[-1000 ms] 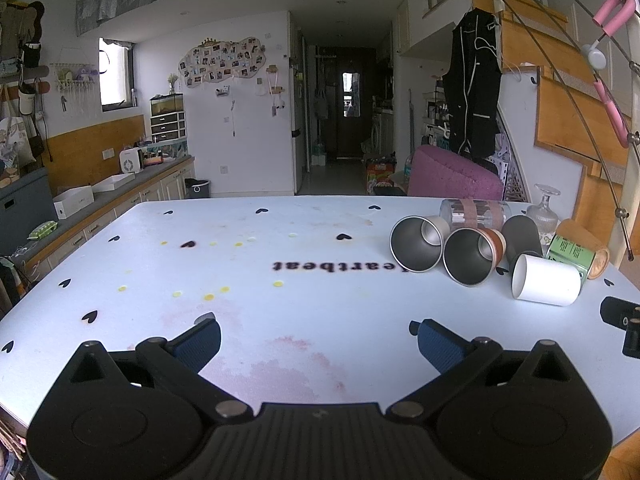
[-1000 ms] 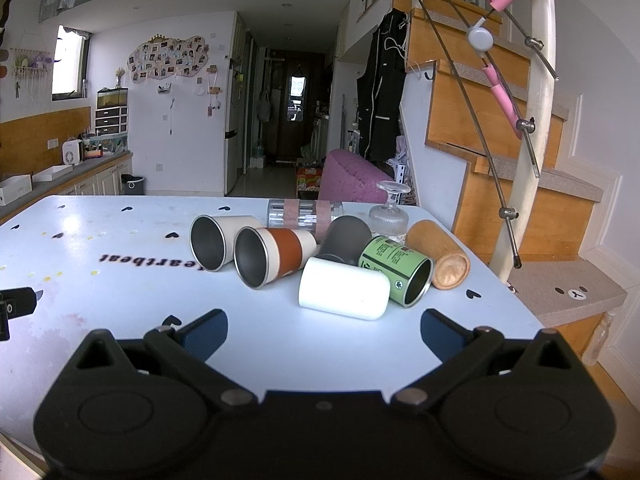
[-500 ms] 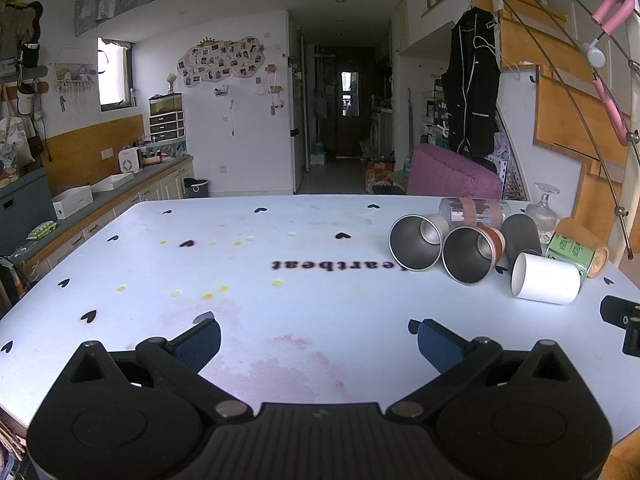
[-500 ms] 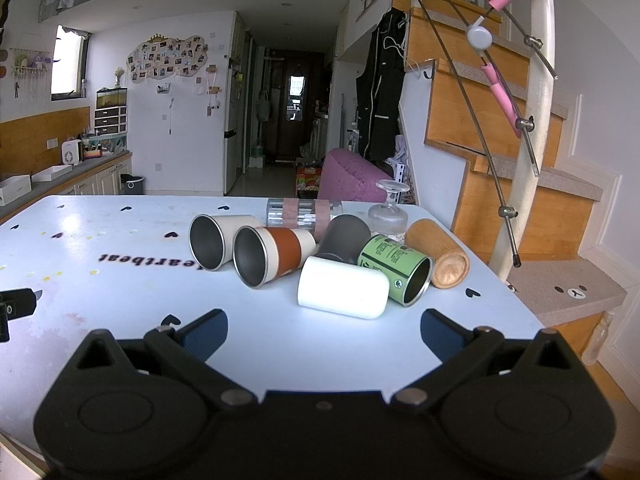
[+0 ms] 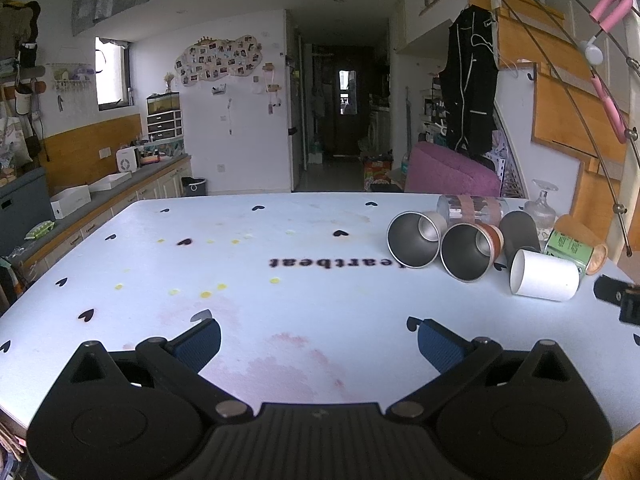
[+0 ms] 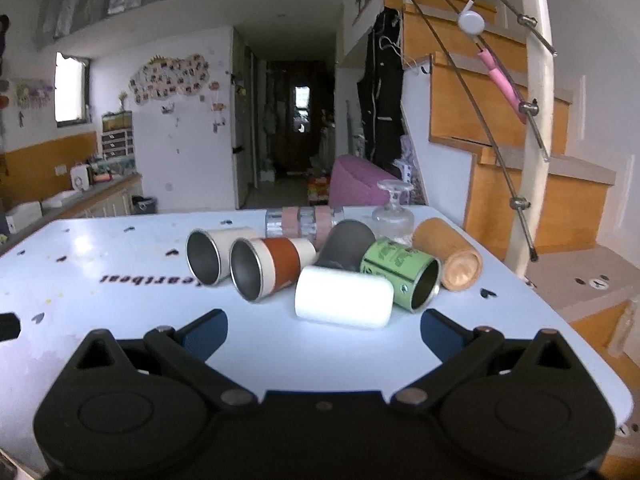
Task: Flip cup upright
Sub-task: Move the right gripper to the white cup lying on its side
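Right wrist view: right gripper [image 6: 323, 326] spread wide and holding nothing, blue pads [image 6: 204, 330] low over the pale table [image 6: 120, 312], just short of a white cup [image 6: 344, 300] lying on its side. Behind it, crowded together and also tipped over: green printed cup [image 6: 400, 268], lettering too blurred to read; dark grey cup [image 6: 350, 246]; wood-toned cup [image 6: 448, 252]; steel cup with a rust-brown band [image 6: 266, 270]; cream steel-lined cup [image 6: 214, 256]; clear tumbler with pink bands [image 6: 304, 222]. Upside-down glass goblet [image 6: 392, 212] at the far edge.

Left wrist view: left gripper [image 5: 318, 342] likewise spread and empty over a bare, pink-stained stretch of table [image 5: 280, 344], well apart from the cup cluster at right, white cup [image 5: 544, 280] nearest. Black hearts and the word "heartbeat" [image 5: 336, 263], printed upside down, across the tabletop.
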The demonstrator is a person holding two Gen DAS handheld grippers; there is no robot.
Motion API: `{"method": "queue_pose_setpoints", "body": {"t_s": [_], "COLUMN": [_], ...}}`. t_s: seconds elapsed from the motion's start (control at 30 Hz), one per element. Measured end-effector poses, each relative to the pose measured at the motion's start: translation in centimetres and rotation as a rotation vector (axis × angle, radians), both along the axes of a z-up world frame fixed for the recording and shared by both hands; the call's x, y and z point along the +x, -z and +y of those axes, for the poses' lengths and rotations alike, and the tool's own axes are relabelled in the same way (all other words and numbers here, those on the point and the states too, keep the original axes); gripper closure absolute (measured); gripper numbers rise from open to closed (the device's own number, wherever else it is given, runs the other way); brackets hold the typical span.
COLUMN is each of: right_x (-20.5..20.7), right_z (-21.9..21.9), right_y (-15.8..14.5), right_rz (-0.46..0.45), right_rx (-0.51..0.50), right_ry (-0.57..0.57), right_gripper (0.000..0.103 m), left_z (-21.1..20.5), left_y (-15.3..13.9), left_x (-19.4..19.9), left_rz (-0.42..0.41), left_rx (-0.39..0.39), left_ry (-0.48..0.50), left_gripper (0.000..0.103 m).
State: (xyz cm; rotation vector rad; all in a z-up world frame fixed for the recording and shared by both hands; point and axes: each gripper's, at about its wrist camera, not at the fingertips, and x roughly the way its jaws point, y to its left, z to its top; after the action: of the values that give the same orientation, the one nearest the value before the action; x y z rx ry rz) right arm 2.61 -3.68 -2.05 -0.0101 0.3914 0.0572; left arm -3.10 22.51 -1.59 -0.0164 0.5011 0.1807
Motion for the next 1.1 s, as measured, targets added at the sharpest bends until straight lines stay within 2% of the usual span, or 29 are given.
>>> {"method": "queue_pose_setpoints", "body": {"t_s": [0.17, 0.33, 0.47, 0.53, 0.77, 0.97, 1.1], "right_x": [2.7, 6.1, 8.8, 9.9, 14.9, 17.9, 17.6], "right_z": [-1.2, -2.0, -2.8, -3.3, -3.7, -3.4, -2.7], "right_y": [0.8, 1.7, 2.1, 2.1, 2.4, 4.0, 5.0], "right_rz": [-0.039, -0.067, -0.091, -0.09, 0.074, 0.191, 0.255], "right_rx": [-0.021, -0.093, -0.148, -0.149, -0.157, -0.187, -0.276], "right_ry": [-0.027, -0.088, -0.185, -0.288, -0.477, -0.503, -0.525], "right_gripper": [0.0, 0.0, 0.0, 0.0, 0.0, 0.0, 0.0], "left_z": [0.2, 0.5, 0.8, 0.9, 0.9, 0.9, 1.0], "left_y": [0.2, 0.2, 0.2, 0.2, 0.2, 0.1, 0.1], "left_x": [0.0, 0.1, 0.1, 0.1, 0.1, 0.3, 0.2], "left_rz": [0.003, 0.007, 0.011, 0.013, 0.015, 0.016, 0.015], "left_rx": [-0.002, -0.003, -0.003, -0.003, 0.001, 0.008, 0.007], "left_ry": [-0.002, -0.001, -0.002, -0.003, 0.001, -0.009, -0.01], "left_gripper": [0.0, 0.0, 0.0, 0.0, 0.0, 0.0, 0.0]}}
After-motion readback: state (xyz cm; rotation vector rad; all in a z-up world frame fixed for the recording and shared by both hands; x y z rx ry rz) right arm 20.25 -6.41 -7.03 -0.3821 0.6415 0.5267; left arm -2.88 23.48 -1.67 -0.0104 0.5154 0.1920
